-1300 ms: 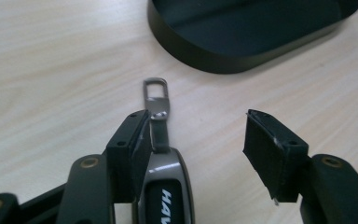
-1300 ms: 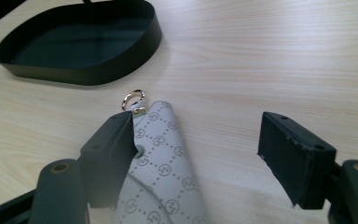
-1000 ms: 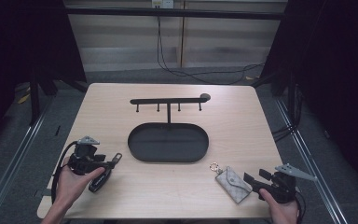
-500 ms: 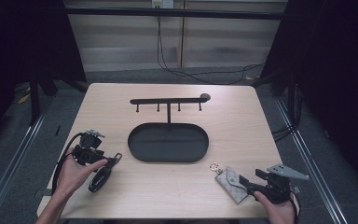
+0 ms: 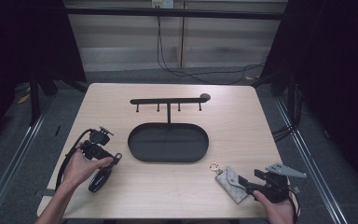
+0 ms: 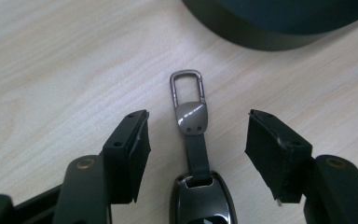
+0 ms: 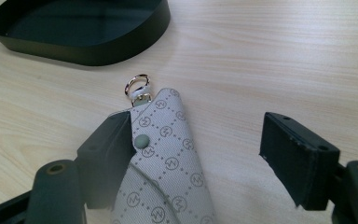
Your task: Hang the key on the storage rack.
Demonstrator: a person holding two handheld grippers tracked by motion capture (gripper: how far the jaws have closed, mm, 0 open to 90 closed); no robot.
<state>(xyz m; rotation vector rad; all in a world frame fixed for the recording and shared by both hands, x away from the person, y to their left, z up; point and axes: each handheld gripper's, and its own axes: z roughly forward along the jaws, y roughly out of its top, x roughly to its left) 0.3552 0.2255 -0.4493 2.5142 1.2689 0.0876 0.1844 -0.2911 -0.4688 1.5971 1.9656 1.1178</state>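
A black key fob (image 5: pixel 100 179) (image 6: pixel 200 205) with a strap and a metal carabiner (image 6: pixel 186 86) lies on the table at the front left. My left gripper (image 5: pixel 109 162) (image 6: pixel 200 140) stands open astride the strap, pads clear of it; its jaws have just been closing. At the front right lies a grey patterned pouch (image 5: pixel 230 179) (image 7: pixel 168 177) with a small ring (image 7: pixel 137 84). My right gripper (image 5: pixel 245 184) (image 7: pixel 200 135) is open around it: the left pad lies against the pouch's edge and the right pad stands well apart. Its jaws have just been opening.
A black oval tray (image 5: pixel 204 140) (image 6: pixel 279 32) (image 7: pixel 74 44) sits mid-table, with a black hook rack (image 5: pixel 168 100) rising from its far side. A cable loops by the left hand. Dark floor and rails surround the table.
The left gripper has shifted a little away from the person, and the key fob now lies in plain sight below the hand. The right gripper and the pouch have barely moved.
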